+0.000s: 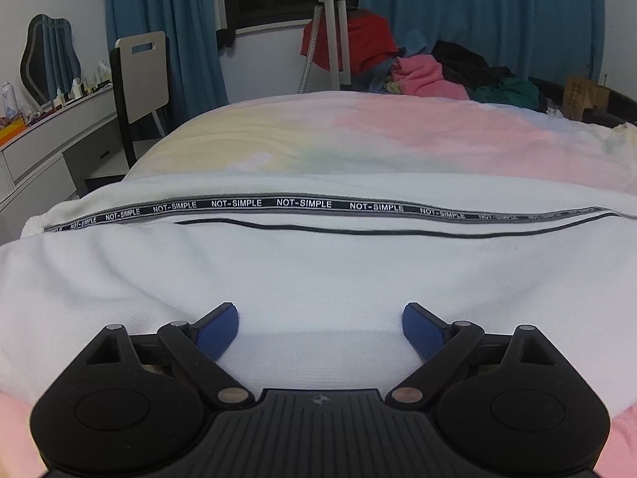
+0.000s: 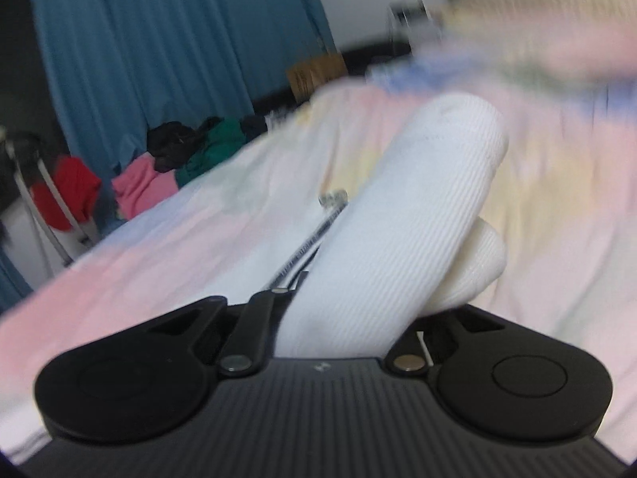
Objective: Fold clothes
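A white ribbed garment (image 1: 318, 271) lies spread across the pastel bed sheet (image 1: 358, 135). A black band printed NOT-SIMPLE (image 1: 302, 203) runs along it from side to side. My left gripper (image 1: 320, 318) hovers low over the near part of the garment, open, with bare cloth between its blue pads (image 1: 219, 330). In the blurred right wrist view, my right gripper (image 2: 342, 298) is shut on a bunched fold of the white garment (image 2: 398, 219), which rises out of the jaws and hides the fingertips. The black band (image 2: 310, 243) hangs beside that fold.
A pile of red, pink, black and green clothes (image 1: 438, 71) sits at the bed's far edge by a tripod (image 1: 334, 40). A chair (image 1: 139, 75) and a dresser (image 1: 51, 135) stand at left. A cardboard box (image 1: 585, 95) is at far right.
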`<act>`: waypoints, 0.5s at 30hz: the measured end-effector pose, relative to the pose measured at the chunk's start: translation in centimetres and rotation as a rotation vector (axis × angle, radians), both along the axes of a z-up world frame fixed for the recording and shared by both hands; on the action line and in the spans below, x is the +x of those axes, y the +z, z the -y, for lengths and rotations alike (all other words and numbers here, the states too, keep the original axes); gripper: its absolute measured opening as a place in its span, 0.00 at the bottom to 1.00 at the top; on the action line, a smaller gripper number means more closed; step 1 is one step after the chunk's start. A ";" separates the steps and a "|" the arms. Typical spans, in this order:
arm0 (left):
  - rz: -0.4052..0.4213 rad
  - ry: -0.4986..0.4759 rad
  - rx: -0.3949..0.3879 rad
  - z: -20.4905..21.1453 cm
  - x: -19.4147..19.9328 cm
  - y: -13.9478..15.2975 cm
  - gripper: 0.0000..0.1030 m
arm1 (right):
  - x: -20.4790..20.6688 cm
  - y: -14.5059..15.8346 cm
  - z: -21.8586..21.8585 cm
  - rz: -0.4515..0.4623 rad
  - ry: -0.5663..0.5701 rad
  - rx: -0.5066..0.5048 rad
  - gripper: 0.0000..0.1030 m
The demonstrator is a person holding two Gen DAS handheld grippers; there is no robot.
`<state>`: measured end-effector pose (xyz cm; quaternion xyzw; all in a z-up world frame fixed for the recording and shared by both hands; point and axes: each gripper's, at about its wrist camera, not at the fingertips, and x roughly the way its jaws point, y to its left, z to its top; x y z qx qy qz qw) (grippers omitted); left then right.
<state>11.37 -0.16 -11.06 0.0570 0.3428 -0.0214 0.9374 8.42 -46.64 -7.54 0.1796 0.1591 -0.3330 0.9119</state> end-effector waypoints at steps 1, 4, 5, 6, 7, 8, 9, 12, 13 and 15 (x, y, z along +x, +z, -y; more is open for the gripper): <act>-0.001 -0.002 -0.006 0.0 0.0 0.1 0.89 | 0.1 1.2 -1.6 0.006 0.010 -0.076 0.17; -0.005 -0.010 -0.026 -0.5 0.2 0.6 0.89 | 0.1 4.7 -7.3 0.046 0.062 -0.288 0.17; -0.003 -0.012 -0.034 -0.7 0.2 0.7 0.89 | 0.2 5.6 -9.3 0.062 0.090 -0.354 0.17; 0.002 -0.012 -0.041 -0.8 0.1 1.0 0.89 | 0.3 6.2 -11.4 0.079 0.132 -0.409 0.17; 0.010 -0.009 -0.045 -0.9 -0.1 1.4 0.89 | 0.4 6.7 -13.6 0.096 0.177 -0.462 0.17; 0.019 -0.006 -0.049 -1.0 -0.3 1.7 0.89 | 0.5 7.2 -15.7 0.113 0.221 -0.515 0.17; 0.034 -0.001 -0.052 -1.1 -0.6 2.1 0.90 | 0.5 7.2 -18.0 0.122 0.277 -0.558 0.17; 0.069 0.024 -0.074 -2.1 -1.3 3.3 0.91 | 0.3 5.6 -24.4 0.119 0.460 -0.658 0.17; 0.077 0.036 -0.088 -2.5 -1.5 3.7 0.91 | 0.3 4.4 -26.2 0.094 0.530 -0.673 0.17; 0.086 0.060 -0.128 -3.4 -1.9 4.3 0.91 | 0.2 1.6 -29.7 0.021 0.673 -0.693 0.17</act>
